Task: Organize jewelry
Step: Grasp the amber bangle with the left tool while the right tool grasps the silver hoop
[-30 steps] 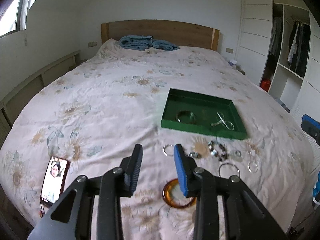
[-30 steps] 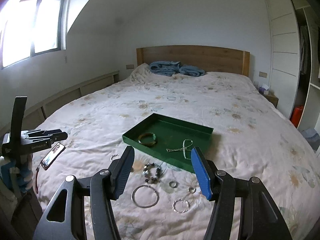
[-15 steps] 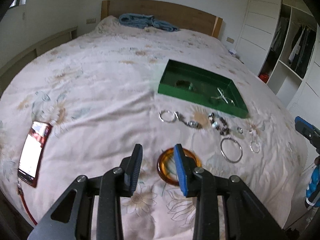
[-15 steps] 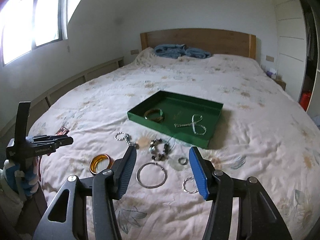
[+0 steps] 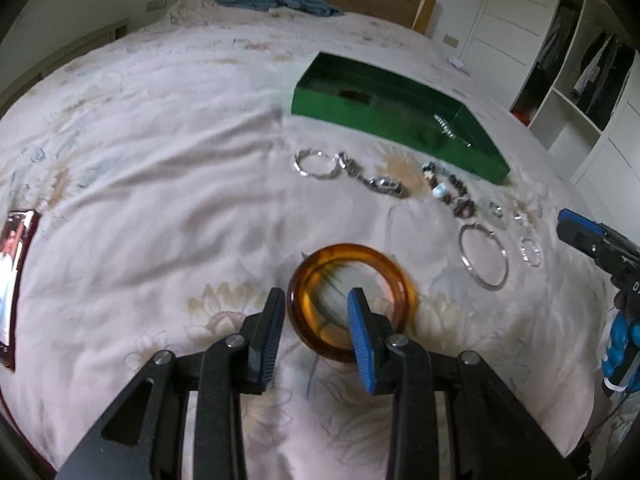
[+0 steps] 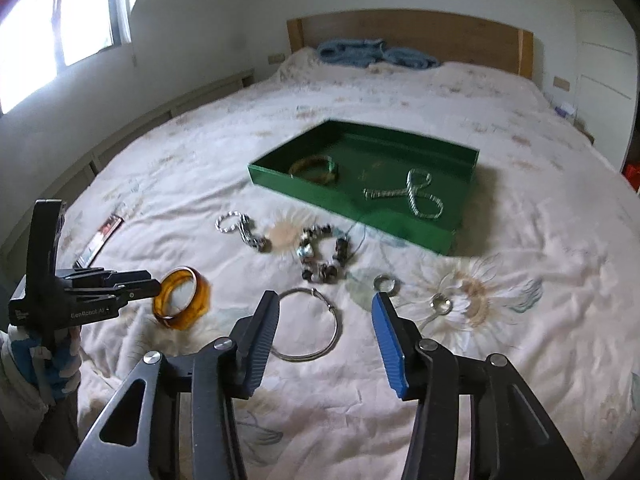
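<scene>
An amber bangle (image 5: 394, 280) lies flat on the floral bedspread. My left gripper (image 5: 316, 300) is open and straddles its near-left rim, one finger outside the ring and one inside, without pressing. In the right wrist view that gripper (image 6: 154, 284) sits at the bangle (image 6: 182, 298). My right gripper (image 6: 325, 302) hovers low over a large silver hoop (image 6: 336, 320), whose right part lies between the closing jaws, untouched. The green tray (image 6: 320, 192) holds a green bangle (image 6: 314, 168) and a twisted silver chain (image 6: 416, 196).
A beaded bracelet (image 6: 324, 252), a silver link bracelet (image 6: 240, 228) and small rings (image 6: 386, 282) lie in front of the tray. A phone (image 5: 12, 272) rests at the bed's left. A blue towel (image 6: 372, 54) lies by the headboard. A wardrobe (image 5: 580, 68) stands on the right.
Both grippers have sunk toward the bed and tipped downward. The left one now straddles the amber bangle's rim. The right one's jaws have narrowed above the silver hoop.
</scene>
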